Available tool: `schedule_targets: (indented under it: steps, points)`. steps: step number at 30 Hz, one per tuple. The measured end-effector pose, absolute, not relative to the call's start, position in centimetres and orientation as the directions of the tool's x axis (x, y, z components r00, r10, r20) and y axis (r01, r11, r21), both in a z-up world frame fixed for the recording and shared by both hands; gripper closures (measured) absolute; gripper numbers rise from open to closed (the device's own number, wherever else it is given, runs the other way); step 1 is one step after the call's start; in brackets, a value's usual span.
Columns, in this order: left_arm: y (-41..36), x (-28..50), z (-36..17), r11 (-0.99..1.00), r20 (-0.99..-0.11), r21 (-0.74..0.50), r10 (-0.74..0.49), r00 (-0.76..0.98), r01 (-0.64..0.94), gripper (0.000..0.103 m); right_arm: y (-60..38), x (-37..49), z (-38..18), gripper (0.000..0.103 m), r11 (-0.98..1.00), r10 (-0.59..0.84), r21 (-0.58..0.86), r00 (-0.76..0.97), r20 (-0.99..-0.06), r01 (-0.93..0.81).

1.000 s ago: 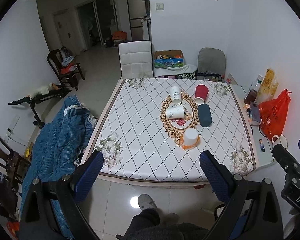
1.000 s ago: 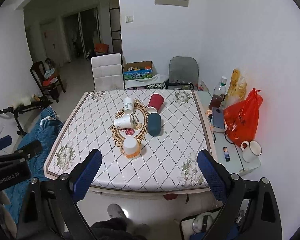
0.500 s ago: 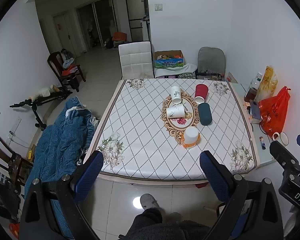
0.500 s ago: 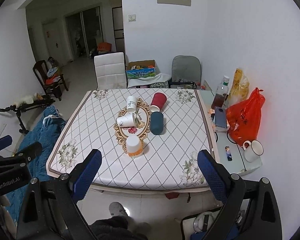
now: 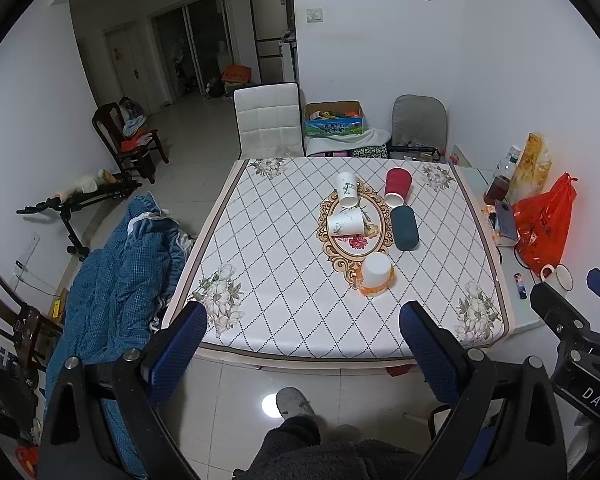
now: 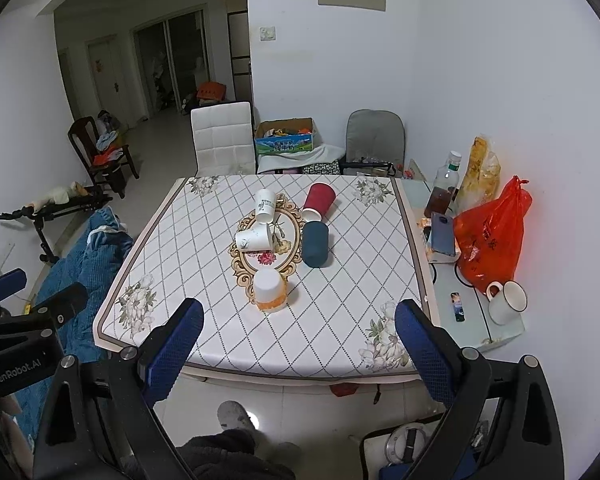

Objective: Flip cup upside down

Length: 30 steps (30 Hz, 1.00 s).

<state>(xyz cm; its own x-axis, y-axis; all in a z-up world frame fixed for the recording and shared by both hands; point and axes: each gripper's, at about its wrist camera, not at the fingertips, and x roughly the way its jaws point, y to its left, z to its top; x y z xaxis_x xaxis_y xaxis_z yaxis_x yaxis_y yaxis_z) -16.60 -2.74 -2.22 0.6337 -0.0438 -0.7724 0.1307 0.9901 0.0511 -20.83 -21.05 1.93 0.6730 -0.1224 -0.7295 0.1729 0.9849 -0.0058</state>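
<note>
Orange-banded cup upside down, well ahead of both wide-open hand-held grippers

both wrist cameras look down from well back off the table's near edge, side by side, sharing the whole tabletop and far wall.

A table with a white diamond-patterned cloth fills the middle. At its far edge stands a white chair, with a cardboard box and a grey chair further right. An orange plastic bag and a white mug sit on a side surface to the right. A blue blanket lies heaped on the left.
</note>
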Motion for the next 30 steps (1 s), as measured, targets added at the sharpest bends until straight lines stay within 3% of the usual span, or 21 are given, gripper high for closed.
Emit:
schedule_targets:
  steps: [30]
  points:
    - [-2.78, -17.1, -2.88, 0.994, -0.779, 0.035, -0.037, 0.626, 0.102, 0.004, -20.14, -21.79, 1.0, 0.005, 0.987, -0.103, 0.004, 0.659, -0.745, 0.159]
